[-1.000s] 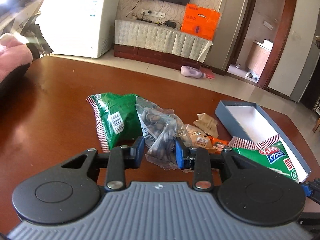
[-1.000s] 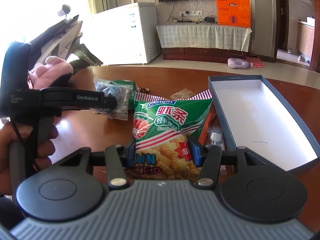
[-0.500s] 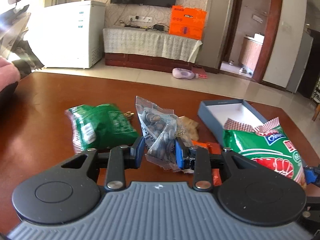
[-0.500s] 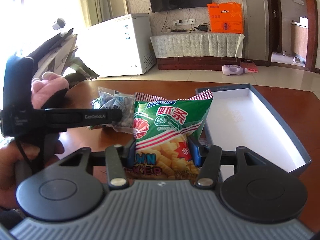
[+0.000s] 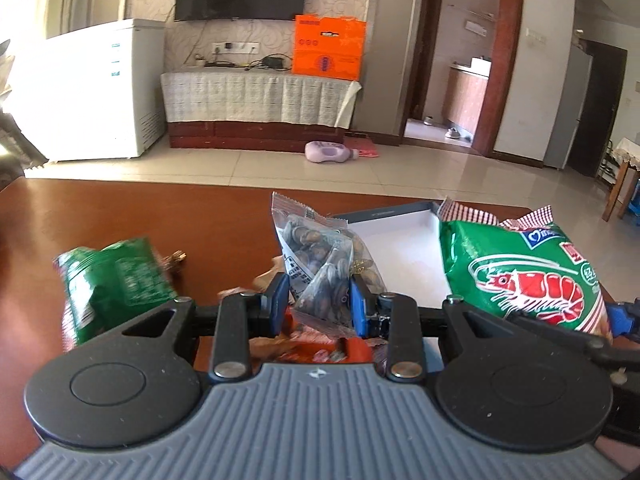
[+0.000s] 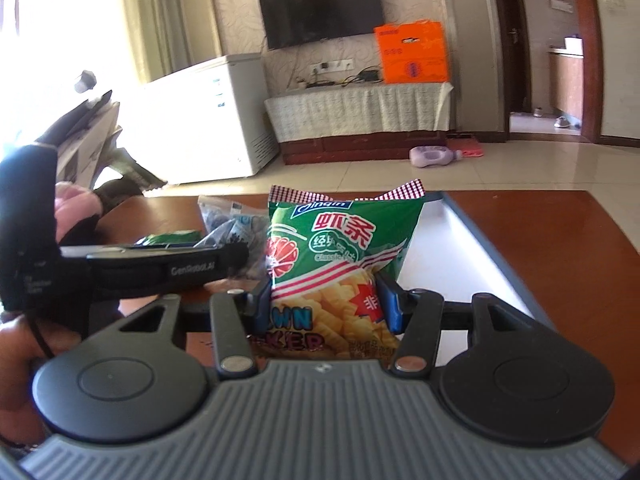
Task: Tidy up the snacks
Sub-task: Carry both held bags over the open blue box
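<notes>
My left gripper [image 5: 319,304] is shut on a clear packet of dark nuts [image 5: 320,264] and holds it above the brown table [image 5: 160,216]. My right gripper [image 6: 323,300] is shut on a green prawn cracker bag [image 6: 340,256], lifted over the near part of the open blue box [image 6: 472,256]. The cracker bag also shows in the left wrist view [image 5: 524,268], with the box [image 5: 396,240] behind it. The nut packet shows in the right wrist view [image 6: 236,228], beyond the left gripper's body.
A second green bag [image 5: 108,284] lies on the table to the left. Small orange and tan snack packets [image 5: 320,350] lie under the left gripper. The table's far edge [image 5: 140,182] faces a tiled floor, a white freezer [image 5: 92,92] and a TV stand.
Both grippers have risen with their packets and tilted up. The cracker bag has moved toward and over the blue box, and the nut packet has moved right toward it.
</notes>
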`<action>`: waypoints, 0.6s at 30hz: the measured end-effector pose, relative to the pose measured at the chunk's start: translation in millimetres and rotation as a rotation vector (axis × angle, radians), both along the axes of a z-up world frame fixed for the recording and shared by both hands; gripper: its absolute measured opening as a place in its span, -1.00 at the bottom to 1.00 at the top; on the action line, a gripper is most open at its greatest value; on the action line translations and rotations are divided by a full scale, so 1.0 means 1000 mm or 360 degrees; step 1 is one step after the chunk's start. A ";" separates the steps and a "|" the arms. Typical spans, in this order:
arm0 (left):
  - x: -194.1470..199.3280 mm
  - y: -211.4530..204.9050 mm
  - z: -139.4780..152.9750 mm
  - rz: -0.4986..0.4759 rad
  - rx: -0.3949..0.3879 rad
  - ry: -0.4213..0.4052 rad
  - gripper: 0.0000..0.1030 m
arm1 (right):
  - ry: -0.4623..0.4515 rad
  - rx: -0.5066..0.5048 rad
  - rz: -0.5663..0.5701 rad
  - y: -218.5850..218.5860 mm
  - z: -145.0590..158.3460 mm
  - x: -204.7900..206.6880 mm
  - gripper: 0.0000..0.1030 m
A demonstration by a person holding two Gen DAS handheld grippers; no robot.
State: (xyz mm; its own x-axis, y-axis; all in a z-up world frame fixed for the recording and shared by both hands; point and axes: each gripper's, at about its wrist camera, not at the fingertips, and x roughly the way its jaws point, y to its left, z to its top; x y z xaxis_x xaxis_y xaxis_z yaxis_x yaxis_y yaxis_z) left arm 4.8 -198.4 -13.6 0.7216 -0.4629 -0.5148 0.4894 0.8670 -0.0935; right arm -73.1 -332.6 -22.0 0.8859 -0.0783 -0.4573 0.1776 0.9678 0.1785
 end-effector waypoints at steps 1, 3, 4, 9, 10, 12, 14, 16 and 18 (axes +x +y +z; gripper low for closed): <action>0.003 -0.007 0.000 -0.0009 0.0004 -0.0004 -0.28 | 0.0000 -0.0002 -0.0022 -0.005 -0.001 0.001 0.06; 0.007 -0.021 0.000 -0.0028 0.0010 -0.0005 -0.27 | 0.0005 -0.0016 -0.0065 -0.014 -0.004 0.002 0.06; 0.010 -0.029 0.000 -0.0037 0.0014 -0.0003 -0.27 | 0.0011 -0.0026 -0.0089 -0.018 -0.005 0.004 0.06; 0.025 -0.072 0.001 -0.0090 0.0030 -0.0005 -0.27 | 0.0070 -0.0080 -0.0175 -0.037 -0.018 0.015 0.06; 0.028 -0.083 0.000 -0.0103 0.0036 -0.0006 -0.27 | 0.0092 -0.0083 -0.0188 -0.042 -0.022 0.018 0.06; 0.034 -0.101 -0.002 -0.0127 0.0042 0.0005 -0.27 | 0.0129 -0.0086 -0.0208 -0.047 -0.027 0.023 0.06; 0.040 -0.121 -0.005 -0.0152 0.0052 0.0013 -0.27 | 0.0175 -0.0086 -0.0224 -0.054 -0.035 0.029 0.06; 0.046 -0.139 -0.010 -0.0178 0.0082 0.0009 -0.27 | 0.0210 -0.0074 -0.0231 -0.059 -0.040 0.033 0.06; 0.050 -0.153 -0.018 -0.0205 0.0113 0.0025 -0.27 | 0.0241 -0.0070 -0.0232 -0.061 -0.044 0.037 0.06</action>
State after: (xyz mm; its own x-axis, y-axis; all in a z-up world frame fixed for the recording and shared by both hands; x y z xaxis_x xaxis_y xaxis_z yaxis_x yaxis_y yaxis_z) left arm 55.0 -351.9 -31.1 0.6502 -0.5132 -0.5602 0.5961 0.8018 -0.0426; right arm -36.4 -393.6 -66.4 0.7851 -0.2231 -0.5778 0.3377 0.9362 0.0974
